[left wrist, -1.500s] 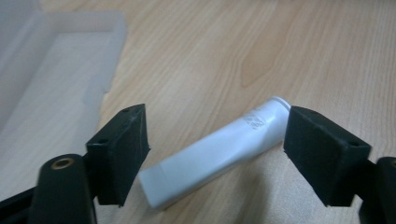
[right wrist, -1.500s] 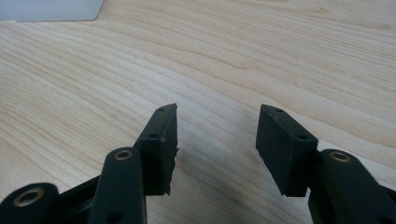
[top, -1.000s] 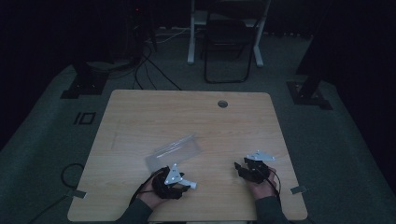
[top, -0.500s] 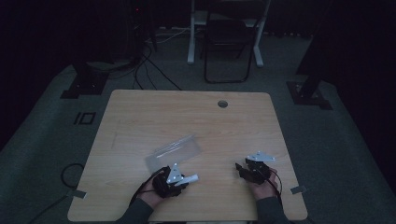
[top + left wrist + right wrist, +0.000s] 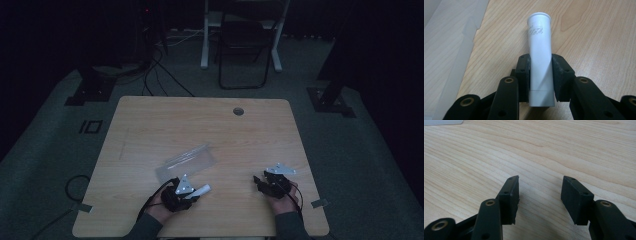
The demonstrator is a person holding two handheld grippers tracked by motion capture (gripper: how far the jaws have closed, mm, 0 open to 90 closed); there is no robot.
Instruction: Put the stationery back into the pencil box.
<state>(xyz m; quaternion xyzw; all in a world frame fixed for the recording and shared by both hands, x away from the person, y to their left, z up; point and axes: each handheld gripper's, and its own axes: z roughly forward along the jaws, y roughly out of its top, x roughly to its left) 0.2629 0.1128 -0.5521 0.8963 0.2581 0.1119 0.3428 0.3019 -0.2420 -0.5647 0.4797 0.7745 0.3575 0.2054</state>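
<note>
A pale wooden table (image 5: 150, 125) stands on grey carpet in a dark room, with a folding chair (image 5: 245, 50) beyond it. Near the clear plastic bag (image 5: 187, 162), my left gripper (image 5: 540, 72) clamps a white tube (image 5: 540, 60). My right gripper (image 5: 540, 192) holds nothing, its jaws apart.

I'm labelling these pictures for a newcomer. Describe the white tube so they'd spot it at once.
Start at the wooden table, near edge on the person's side. The left claw there is shut on the white tube. Unlike the flat clear plastic sheet beside it, it is round, opaque, with a flared rim.
</note>
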